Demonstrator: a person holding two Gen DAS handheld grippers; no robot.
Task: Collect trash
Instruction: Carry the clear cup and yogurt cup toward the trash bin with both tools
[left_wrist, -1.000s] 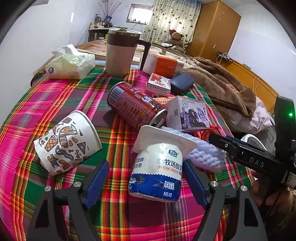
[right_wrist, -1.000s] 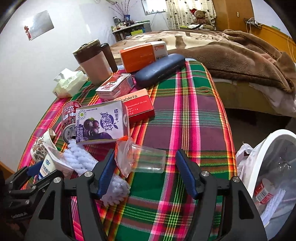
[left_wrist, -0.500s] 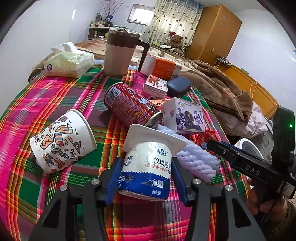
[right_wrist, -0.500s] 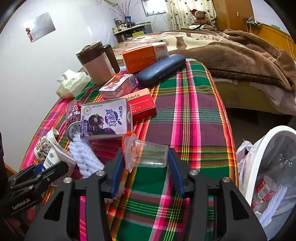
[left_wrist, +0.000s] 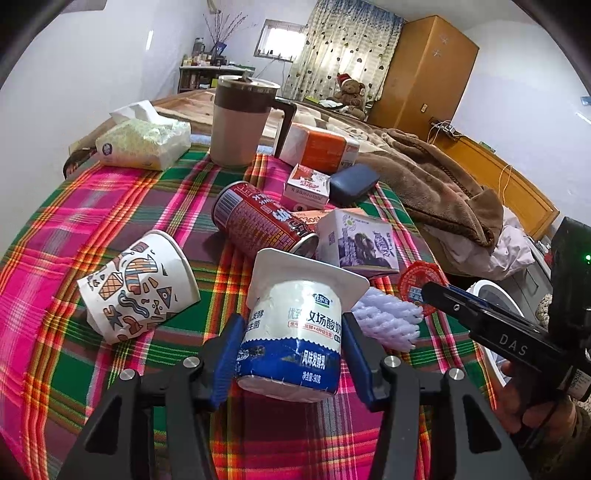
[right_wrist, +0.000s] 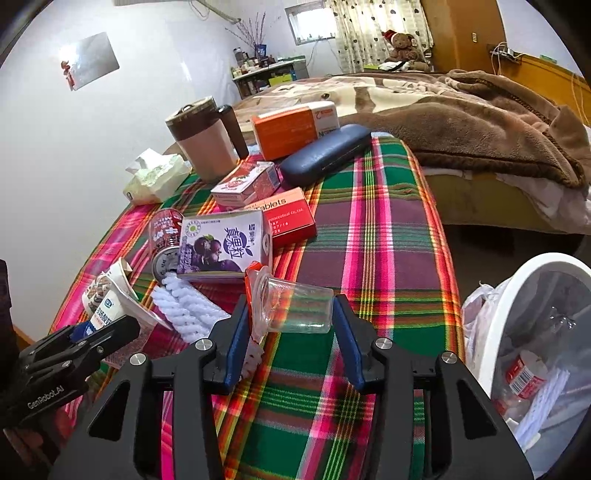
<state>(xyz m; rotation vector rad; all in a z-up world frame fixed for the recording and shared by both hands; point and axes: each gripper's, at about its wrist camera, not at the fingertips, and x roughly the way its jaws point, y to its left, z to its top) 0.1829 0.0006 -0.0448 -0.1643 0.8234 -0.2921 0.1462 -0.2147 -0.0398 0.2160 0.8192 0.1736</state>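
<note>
While both grippers sit low over the plaid cloth (right_wrist: 388, 236), each has a piece of trash between its blue pads. L gripper (left_wrist: 291, 354) is clenched on the yogurt cup (left_wrist: 295, 332): cup lies tipped on its side near the cloth's front edge, wide white rim pointing away from the camera, pads pressing both sides of the body. R gripper (right_wrist: 291, 325) is clamped on the clear cup (right_wrist: 295, 306), which lies on its side w/ mouth to the left, pads touching mouth end and base.

Paper cup (left_wrist: 136, 284), patterned, lies tipped over left of the yogurt cup, apart from it. Red can (left_wrist: 262, 225) lies on its side just behind the yogurt cup, open end toward the purple carton (left_wrist: 362, 243) beside it. White foam net (right_wrist: 184, 306) lies between the two grippers, touching the can's mouth in the R view. Red lid (left_wrist: 421, 280) sits just right of the net.

Bin (right_wrist: 517, 295), white w/ a plastic liner, stands off the table's right edge; a small bottle (right_wrist: 521, 373) lies inside. Further back: mug (left_wrist: 240, 122), tissue pack (left_wrist: 144, 144), orange box (right_wrist: 291, 129), navy case (right_wrist: 325, 153).
</note>
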